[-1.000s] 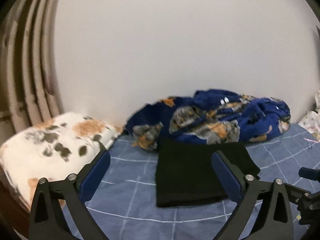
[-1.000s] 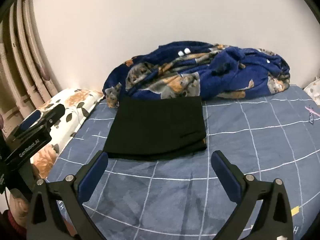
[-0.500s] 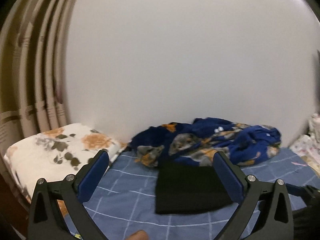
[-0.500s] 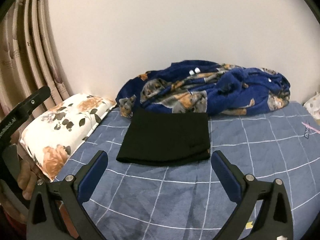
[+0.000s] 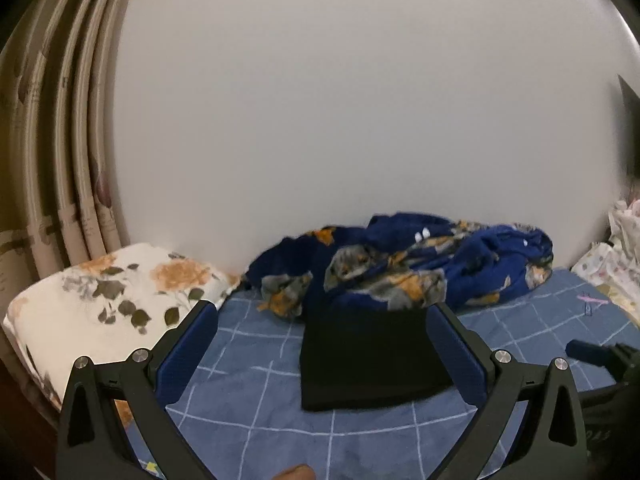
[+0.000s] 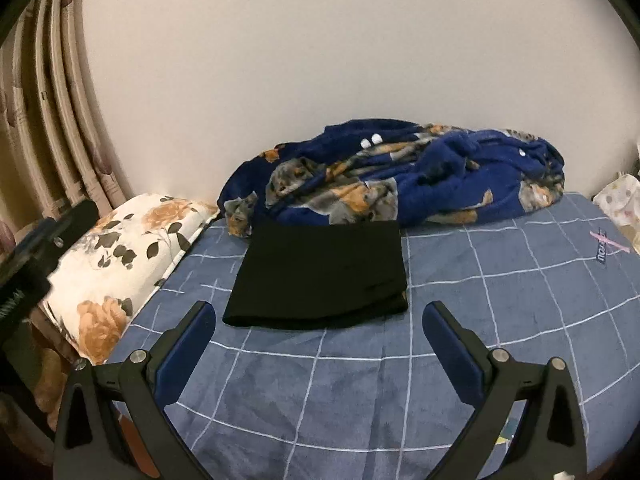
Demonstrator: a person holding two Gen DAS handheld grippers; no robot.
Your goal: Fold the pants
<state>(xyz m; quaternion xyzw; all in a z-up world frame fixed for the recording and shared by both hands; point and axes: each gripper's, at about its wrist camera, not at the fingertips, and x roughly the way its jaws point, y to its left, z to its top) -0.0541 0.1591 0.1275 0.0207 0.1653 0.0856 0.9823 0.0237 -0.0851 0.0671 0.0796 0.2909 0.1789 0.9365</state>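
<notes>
Bed (image 6: 500,288) ahead of your grippers: pants (image 6: 320,276) lie folded in a flat black rectangle, so the fold looks done. Beyond them, a blue blanket (image 6: 420,176) touches their far edge; a floral pillow (image 6: 120,240) sits to the left. Left gripper (image 5: 322,344) and right gripper (image 6: 320,340) spread wide, holding nothing, well short of the pants.

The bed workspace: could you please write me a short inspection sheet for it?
Surface: blue checked bedsheet, lightly creased.
Job's things: black pants folded into a flat rectangle, lying free.
Clutter: blue patterned blanket bunched behind the pants; floral pillow at left.
Grippers: left gripper and right gripper both open, empty, clear of the pants.
Cables: nothing seen.
Surroundings: plain wall, curtain at left.
</notes>
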